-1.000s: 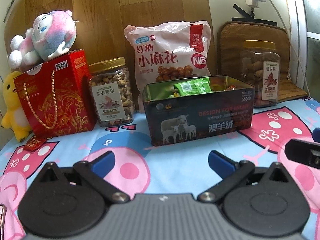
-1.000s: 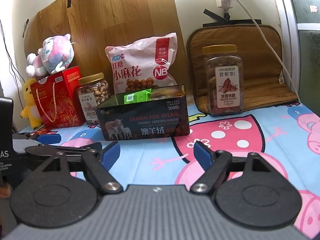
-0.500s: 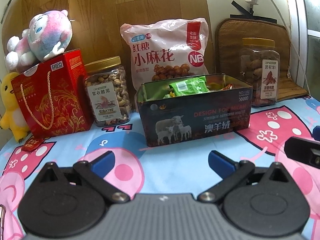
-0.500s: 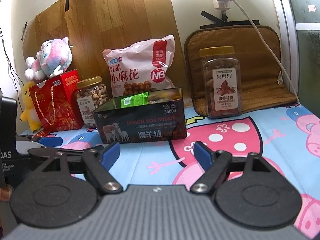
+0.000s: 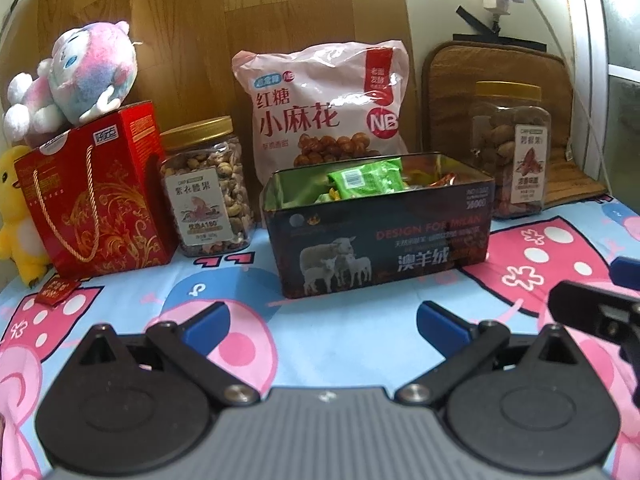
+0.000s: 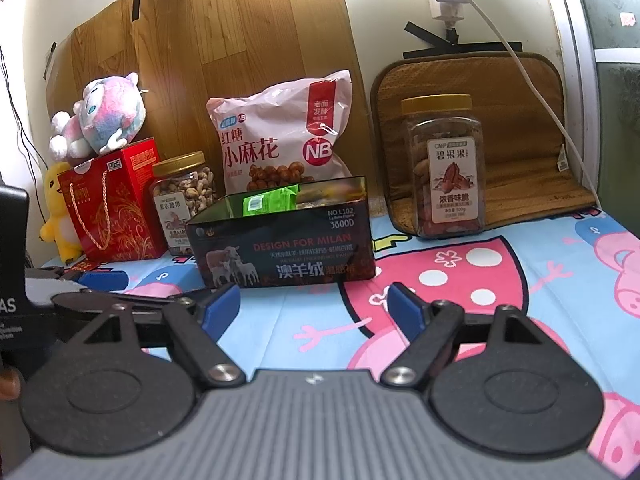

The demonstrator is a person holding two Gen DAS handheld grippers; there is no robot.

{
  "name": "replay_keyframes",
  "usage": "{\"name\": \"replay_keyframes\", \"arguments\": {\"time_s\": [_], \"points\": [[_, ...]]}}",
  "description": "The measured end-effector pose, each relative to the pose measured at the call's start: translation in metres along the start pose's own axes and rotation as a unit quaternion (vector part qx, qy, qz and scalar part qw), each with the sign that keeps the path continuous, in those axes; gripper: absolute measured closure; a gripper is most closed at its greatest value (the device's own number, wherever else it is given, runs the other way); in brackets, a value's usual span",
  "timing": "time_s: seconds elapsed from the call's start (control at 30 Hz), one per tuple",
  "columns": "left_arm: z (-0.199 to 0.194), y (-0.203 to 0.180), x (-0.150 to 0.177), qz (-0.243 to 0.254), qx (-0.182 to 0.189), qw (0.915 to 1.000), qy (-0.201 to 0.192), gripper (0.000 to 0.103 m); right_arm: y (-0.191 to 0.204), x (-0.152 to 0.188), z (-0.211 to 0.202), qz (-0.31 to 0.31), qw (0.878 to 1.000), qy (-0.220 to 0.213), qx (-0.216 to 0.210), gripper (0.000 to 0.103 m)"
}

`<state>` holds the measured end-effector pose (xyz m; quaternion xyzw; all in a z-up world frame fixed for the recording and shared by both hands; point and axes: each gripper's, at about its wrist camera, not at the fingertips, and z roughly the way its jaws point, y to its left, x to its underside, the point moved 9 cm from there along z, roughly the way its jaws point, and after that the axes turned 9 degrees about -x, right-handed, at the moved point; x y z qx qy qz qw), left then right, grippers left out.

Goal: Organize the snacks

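So far the tin [image 5: 384, 236] holds some packets, while both jars and the pink bag [image 5: 324, 108] stand outside it, and both my fingers [image 5: 206, 320] are spread, holding nothing.

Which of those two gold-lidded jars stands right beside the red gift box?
The cashew jar, left of the pink bag. The pecan jar stands apart at far right.

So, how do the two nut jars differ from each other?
The left jar stands between the red box and the pink bag; the right jar stands alone before the brown mat. The left jar is shorter, filled with small pale nuts; the right jar is taller, with bigger brown ones. Both are clear, upright and gold-lidded.
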<state>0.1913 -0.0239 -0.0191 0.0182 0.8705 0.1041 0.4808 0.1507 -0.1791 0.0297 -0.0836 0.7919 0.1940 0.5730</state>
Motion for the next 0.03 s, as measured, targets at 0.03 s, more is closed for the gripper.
{"name": "replay_keyframes", "arguments": {"time_s": [0.03], "points": [[-0.0002, -0.0008, -0.0005, 0.002, 0.001, 1.0000, -0.001, 0.000, -0.0001, 0.0000, 0.0000, 0.000, 1.000, 0.000, 0.000, 0.020]]}}
